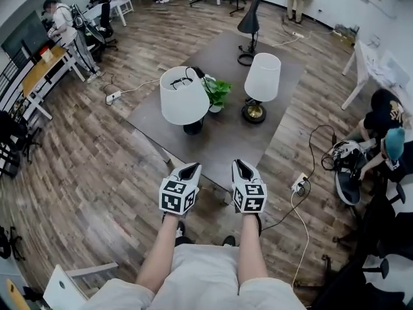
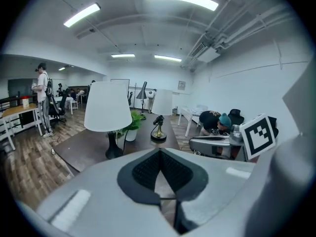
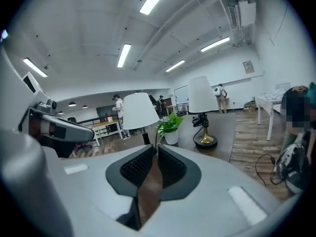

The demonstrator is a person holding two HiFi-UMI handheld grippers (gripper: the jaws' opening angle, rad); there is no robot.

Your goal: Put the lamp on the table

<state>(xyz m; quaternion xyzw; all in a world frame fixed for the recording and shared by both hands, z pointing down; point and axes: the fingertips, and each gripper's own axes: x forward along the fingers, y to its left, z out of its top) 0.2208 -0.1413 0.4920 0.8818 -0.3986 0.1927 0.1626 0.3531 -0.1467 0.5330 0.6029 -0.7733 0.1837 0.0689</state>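
Note:
Three lamps stand on the dark low table (image 1: 226, 141): one with a white shade and black base (image 1: 184, 99), one with a white shade and gold base (image 1: 261, 82), and a black desk lamp (image 1: 249, 28) at the far end. A small green plant (image 1: 216, 92) sits between the white-shaded lamps. Both grippers hover side by side in front of the table's near edge, holding nothing. The left gripper (image 1: 189, 168) has its tips together. The right gripper (image 1: 243, 165) shows a narrow gap between its pads. The left gripper view faces the black-based lamp (image 2: 107, 107); the right gripper view shows it too (image 3: 139, 111).
A power strip (image 1: 299, 184) with a trailing cable lies on the wood floor right of the grippers. People sit on the floor at the right (image 1: 384, 134). A person stands by desks at the far left (image 1: 64, 28). A white chair (image 1: 61, 289) is at the bottom left.

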